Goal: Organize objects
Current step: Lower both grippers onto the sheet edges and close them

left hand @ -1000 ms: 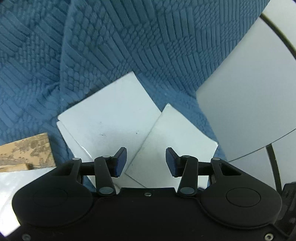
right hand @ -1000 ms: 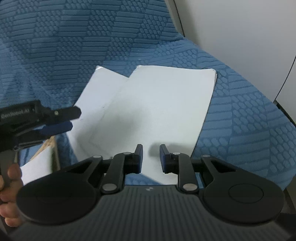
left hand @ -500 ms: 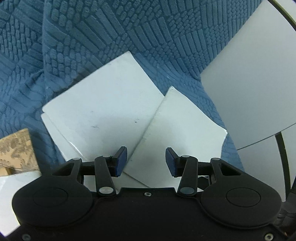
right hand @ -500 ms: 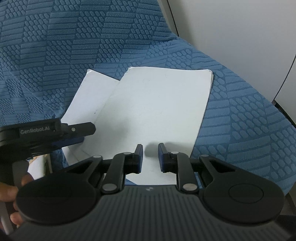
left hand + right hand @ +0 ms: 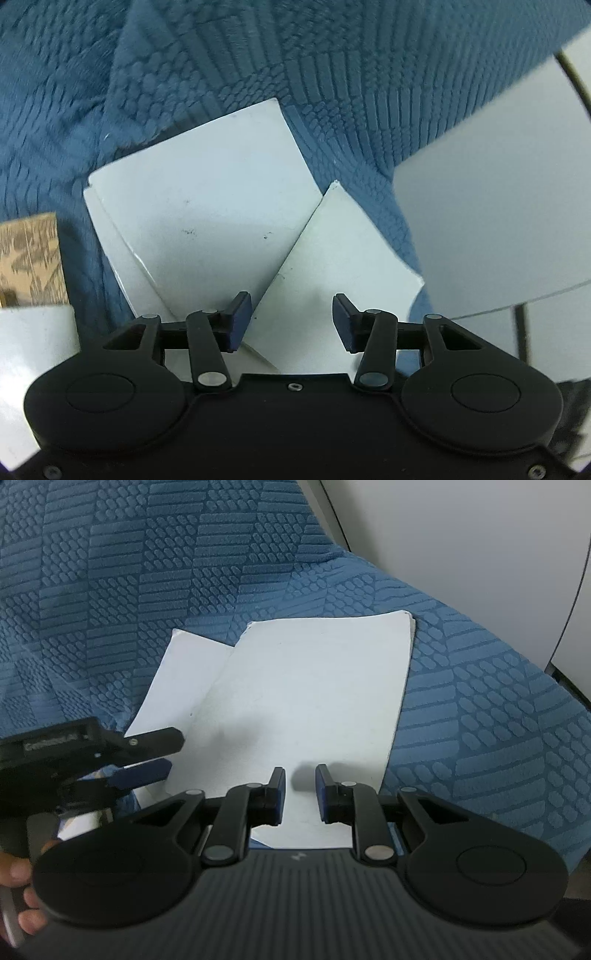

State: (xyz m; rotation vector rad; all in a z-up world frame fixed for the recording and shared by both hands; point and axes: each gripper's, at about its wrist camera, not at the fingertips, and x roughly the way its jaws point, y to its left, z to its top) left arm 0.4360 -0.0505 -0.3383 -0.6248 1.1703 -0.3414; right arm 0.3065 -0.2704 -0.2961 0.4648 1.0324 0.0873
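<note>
Left wrist view shows the left gripper angled down over two white booklets lying askew on a blue textured sofa cover: the larger booklet lies ahead and to the left of the jaws, while the smaller booklet overlaps its edge directly between and beyond them. Its jaws are opening, with nothing pinched between them. From the right wrist view, the right gripper hovers over the near edge of the top booklet, jaws narrow but gripping nothing. I'd judge this the approach to squaring the stack; next, one gripper should pin a booklet while the other nudges or lifts its neighbour into line.
</note>
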